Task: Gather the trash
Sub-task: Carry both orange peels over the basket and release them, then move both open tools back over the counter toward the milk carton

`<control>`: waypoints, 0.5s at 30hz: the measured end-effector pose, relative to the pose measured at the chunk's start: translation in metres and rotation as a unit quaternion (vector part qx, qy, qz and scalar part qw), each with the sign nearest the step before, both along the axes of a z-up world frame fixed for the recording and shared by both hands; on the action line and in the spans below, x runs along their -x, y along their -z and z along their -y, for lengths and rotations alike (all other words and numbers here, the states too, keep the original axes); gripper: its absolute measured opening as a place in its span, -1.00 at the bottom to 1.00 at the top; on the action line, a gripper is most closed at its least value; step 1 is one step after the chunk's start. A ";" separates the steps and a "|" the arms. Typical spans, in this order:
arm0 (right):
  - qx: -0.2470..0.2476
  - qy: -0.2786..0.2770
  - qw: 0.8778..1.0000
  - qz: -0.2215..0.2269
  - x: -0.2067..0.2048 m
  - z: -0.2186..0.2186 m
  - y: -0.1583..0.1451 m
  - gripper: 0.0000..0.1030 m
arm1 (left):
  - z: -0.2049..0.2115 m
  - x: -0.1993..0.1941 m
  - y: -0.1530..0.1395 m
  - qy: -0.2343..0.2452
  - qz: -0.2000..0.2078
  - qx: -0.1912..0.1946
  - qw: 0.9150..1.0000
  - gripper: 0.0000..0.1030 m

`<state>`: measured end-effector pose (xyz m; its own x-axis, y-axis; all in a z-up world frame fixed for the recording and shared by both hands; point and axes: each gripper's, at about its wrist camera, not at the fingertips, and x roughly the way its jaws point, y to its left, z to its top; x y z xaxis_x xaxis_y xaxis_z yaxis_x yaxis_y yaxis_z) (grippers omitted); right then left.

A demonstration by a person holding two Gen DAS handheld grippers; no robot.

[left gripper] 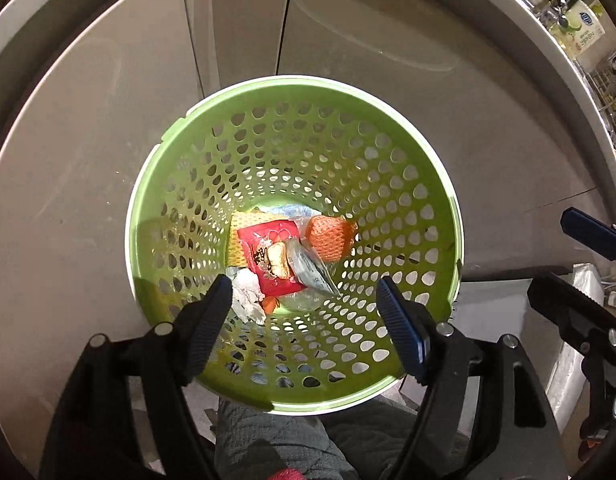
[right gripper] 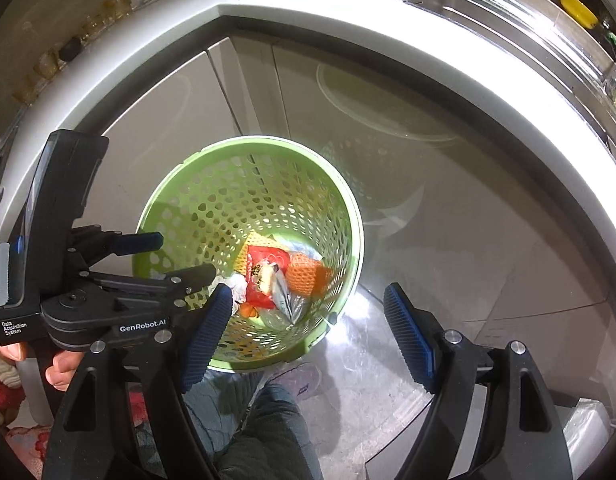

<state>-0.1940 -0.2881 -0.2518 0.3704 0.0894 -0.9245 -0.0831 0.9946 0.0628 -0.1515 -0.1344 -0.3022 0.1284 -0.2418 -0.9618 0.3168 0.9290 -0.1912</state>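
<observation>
Left wrist view
- Left gripper (left gripper: 304, 304): jaws apart, nothing between them, poised over the mouth of the basket.
- Green basket (left gripper: 160, 184): a round perforated bin on the floor, close against pale cabinet doors (left gripper: 108, 120); its near rim sits just beyond the person's grey-clad knee (left gripper: 268, 432).
- Trash: all of it lies at the bottom of the basket, towards the near side of the base.
- Red wrapper (left gripper: 264, 248): flat foil-like packet in the middle; probably light, thin and slick, best pinched at a free edge.
- Orange foam net (left gripper: 328, 240): beside the wrapper, towards the right wall; looks soft and springy, would squash under the pads, so any bulge should serve.
- Crumpled white tissue (left gripper: 248, 296): at the near left of the base; probably very light and limp, easy to grasp anywhere.
- Clear plastic bag (left gripper: 312, 272): lies across the wrapper's right edge; likely slippery and floppy, and a bunched fold should hold better than a flat face.

Right wrist view
- Right gripper (right gripper: 308, 320): jaws wide, empty, over the basket's near right rim and the shiny floor (right gripper: 388, 360).
- Left gripper: seen from the side at the basket's left rim, held in a hand (right gripper: 60, 372); its fingers stand parted.
- Basket: likely light and stiff; the rim looks the firm place to take hold.
</observation>
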 end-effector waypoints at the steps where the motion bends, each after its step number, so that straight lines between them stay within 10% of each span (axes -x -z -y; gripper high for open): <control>1: 0.000 0.001 1.000 0.001 -0.001 0.000 -0.001 0.52 | 0.001 0.000 -0.002 0.001 0.002 -0.001 1.000 0.40; 15: -0.011 -0.001 0.994 0.109 -0.021 0.007 -0.084 0.71 | -0.024 -0.034 -0.123 -0.034 0.124 0.006 0.992 0.69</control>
<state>-0.1729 -0.2950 -0.1676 0.5623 0.1090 -0.8197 -0.0987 0.9930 0.0643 -0.1173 -0.1101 -0.1789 0.3761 -0.2358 -0.8961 0.2929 0.9478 -0.1264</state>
